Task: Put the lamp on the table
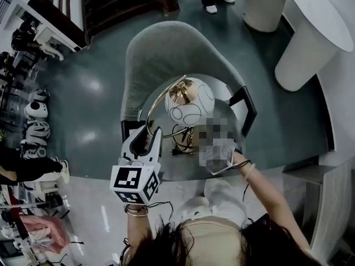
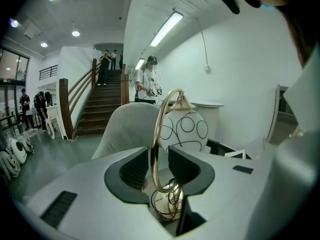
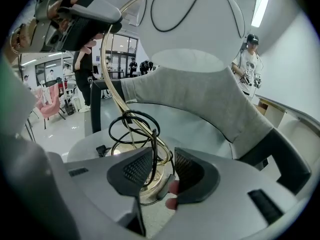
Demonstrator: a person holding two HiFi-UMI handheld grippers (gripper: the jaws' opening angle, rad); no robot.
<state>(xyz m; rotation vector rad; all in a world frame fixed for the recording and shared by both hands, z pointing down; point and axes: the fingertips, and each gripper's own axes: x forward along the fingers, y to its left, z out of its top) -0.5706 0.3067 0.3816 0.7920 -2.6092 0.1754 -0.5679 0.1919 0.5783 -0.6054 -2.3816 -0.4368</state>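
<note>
The lamp (image 1: 188, 101) sits with its brass base on the round glass table (image 1: 172, 169), its white globe above. The left gripper (image 2: 159, 160) has its jaws narrowly apart around the brass arc (image 2: 156, 134), with a gap showing on one side. The right gripper (image 3: 162, 173) has its jaws wide, the cord (image 3: 130, 124) and base rim loose between them. In the head view we see our left forearm (image 1: 133, 231) rising from 6 o'clock to the globe's 7 o'clock, and our right arm (image 1: 272, 198) reaching in from 5 o'clock.
</note>
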